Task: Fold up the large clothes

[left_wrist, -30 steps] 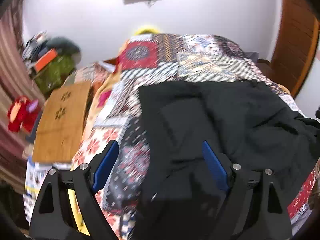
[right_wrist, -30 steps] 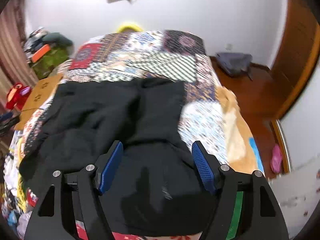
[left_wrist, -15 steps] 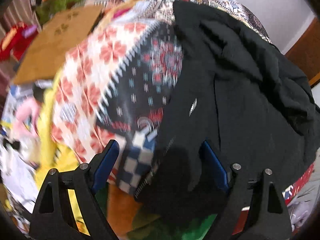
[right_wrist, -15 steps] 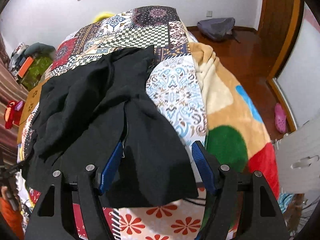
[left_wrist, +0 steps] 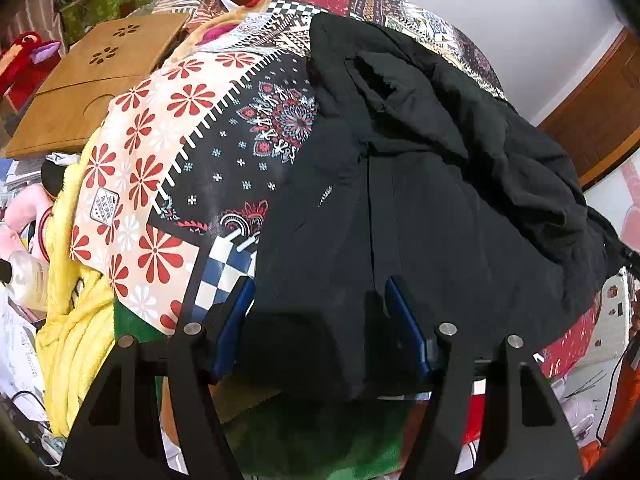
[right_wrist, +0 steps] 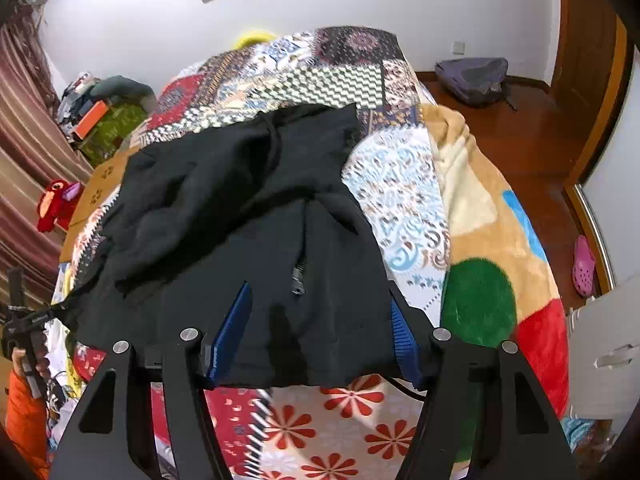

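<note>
A large black zip-up hooded jacket (left_wrist: 440, 184) lies rumpled on a bed with a patchwork quilt (left_wrist: 192, 128). In the left wrist view my left gripper (left_wrist: 320, 320) is open, its blue pads on either side of the jacket's near hem corner, which drapes between them. In the right wrist view the jacket (right_wrist: 248, 200) spreads across the quilt (right_wrist: 400, 200), zipper (right_wrist: 298, 276) facing me. My right gripper (right_wrist: 320, 328) is open, with its pads astride the hem at the bed's edge.
A wooden lap table (left_wrist: 96, 76), a red plush toy (left_wrist: 20, 60) and clutter stand left of the bed. A yellow blanket (left_wrist: 76, 320) hangs off the near-left side. A grey backpack (right_wrist: 472, 76) and a pink shoe (right_wrist: 584, 264) lie on the wooden floor at right.
Both grippers have dropped from above the jacket to its near hem at the bed's edge. The left jaws have narrowed somewhat around the fabric.
</note>
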`<state>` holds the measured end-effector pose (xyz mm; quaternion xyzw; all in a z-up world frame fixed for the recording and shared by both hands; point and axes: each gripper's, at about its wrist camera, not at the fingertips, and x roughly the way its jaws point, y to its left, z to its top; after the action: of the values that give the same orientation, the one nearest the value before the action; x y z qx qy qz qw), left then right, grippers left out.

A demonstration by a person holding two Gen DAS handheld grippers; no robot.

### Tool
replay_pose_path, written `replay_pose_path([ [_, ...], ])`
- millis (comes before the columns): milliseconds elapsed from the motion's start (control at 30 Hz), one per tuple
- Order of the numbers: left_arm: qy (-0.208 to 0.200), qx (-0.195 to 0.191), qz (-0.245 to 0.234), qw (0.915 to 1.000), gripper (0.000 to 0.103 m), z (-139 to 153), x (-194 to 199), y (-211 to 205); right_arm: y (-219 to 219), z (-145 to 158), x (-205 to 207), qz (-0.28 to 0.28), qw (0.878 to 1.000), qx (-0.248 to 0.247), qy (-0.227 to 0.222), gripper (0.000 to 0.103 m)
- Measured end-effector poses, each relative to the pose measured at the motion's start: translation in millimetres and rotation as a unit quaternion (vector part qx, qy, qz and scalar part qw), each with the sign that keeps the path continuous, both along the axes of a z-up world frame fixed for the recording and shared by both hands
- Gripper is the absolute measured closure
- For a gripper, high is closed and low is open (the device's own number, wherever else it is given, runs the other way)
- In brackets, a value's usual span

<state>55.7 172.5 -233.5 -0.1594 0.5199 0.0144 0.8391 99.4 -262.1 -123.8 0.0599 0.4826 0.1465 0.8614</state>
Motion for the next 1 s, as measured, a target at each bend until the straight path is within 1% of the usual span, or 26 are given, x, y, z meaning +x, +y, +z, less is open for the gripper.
replay_pose_path([
  [67, 0.020, -0.005, 0.005, 0.9998, 0.037, -11.3, 1.8, 2.7, -4.6, -14.5, 3.8, -0.007, 1.000, -0.006, 0.020, 0.045],
  [100, 0.027, -0.005, 0.005, 0.9996, 0.037, -15.9, 2.7, 4.2, -7.8, -21.4, 4.4, -0.008, 1.000, 0.000, 0.028, 0.045],
  [167, 0.031, 0.000, 0.000, 0.9995, 0.037, -23.1, 0.6, 0.3, -16.6, -30.4, 3.1, -0.017, 0.999, 0.034, 0.035, 0.046],
  [233, 0.031, 0.016, -0.006, 0.9994, 0.037, -21.8, -2.0, -6.7, -20.1, -30.8, 0.9, -0.023, 0.998, 0.051, 0.038, 0.053],
  [300, 0.034, 0.020, -0.009, 0.9992, 0.039, -19.8, -2.1, -11.4, -18.2, -26.5, -0.5, -0.026, 0.998, 0.042, 0.036, 0.073],
  [333, 0.033, 0.020, -0.011, 0.9992, 0.044, -17.7, -2.3, -13.1, -17.5, -24.4, -1.2, -0.027, 0.998, 0.037, 0.033, 0.079],
  [367, 0.031, 0.017, -0.014, 0.9993, 0.051, -16.0, -1.6, -14.9, -17.4, -21.7, -2.7, -0.029, 0.999, 0.038, 0.026, 0.082],
  [400, 0.029, 0.016, -0.017, 0.9993, 0.067, -13.2, -0.5, -16.7, -17.5, -19.3, -4.2, -0.030, 0.998, 0.045, 0.021, 0.085],
  [433, 0.025, 0.006, -0.021, 0.9995, 0.074, -8.7, -0.5, -17.5, -16.8, -15.8, -5.5, -0.030, 0.998, 0.051, 0.016, 0.086],
  [467, 0.021, 0.001, -0.020, 0.9996, 0.075, -5.3, 1.7, -17.0, -15.5, -13.7, -5.8, -0.030, 0.998, 0.051, 0.014, 0.087],
  [567, -0.003, -0.011, -0.015, 0.9998, 0.077, 12.9, 1.3, -13.9, -9.6, -0.4, -2.3, -0.021, 0.998, 0.059, -0.002, 0.089],
  [700, -0.053, -0.046, -0.015, 0.9974, 0.080, 53.9, 19.5, -9.9, 1.5, 27.7, 12.3, -0.001, 0.997, 0.076, -0.025, 0.090],
  [733, -0.069, -0.051, -0.020, 0.9961, 0.081, 69.0, 27.9, -10.1, 4.8, 34.8, 18.2, 0.006, 0.997, 0.077, -0.030, 0.091],
  [867, -0.106, -0.065, -0.033, 0.9917, 0.082, 110.1, 62.8, -5.0, 19.9, 57.7, 51.3, 0.025, 0.995, 0.079, -0.047, 0.091],
  [1000, -0.128, -0.056, -0.037, 0.9896, 0.083, 137.4, 104.9, -2.2, 35.7, 70.7, 91.8, 0.033, 0.995, 0.071, -0.061, 0.092],
])
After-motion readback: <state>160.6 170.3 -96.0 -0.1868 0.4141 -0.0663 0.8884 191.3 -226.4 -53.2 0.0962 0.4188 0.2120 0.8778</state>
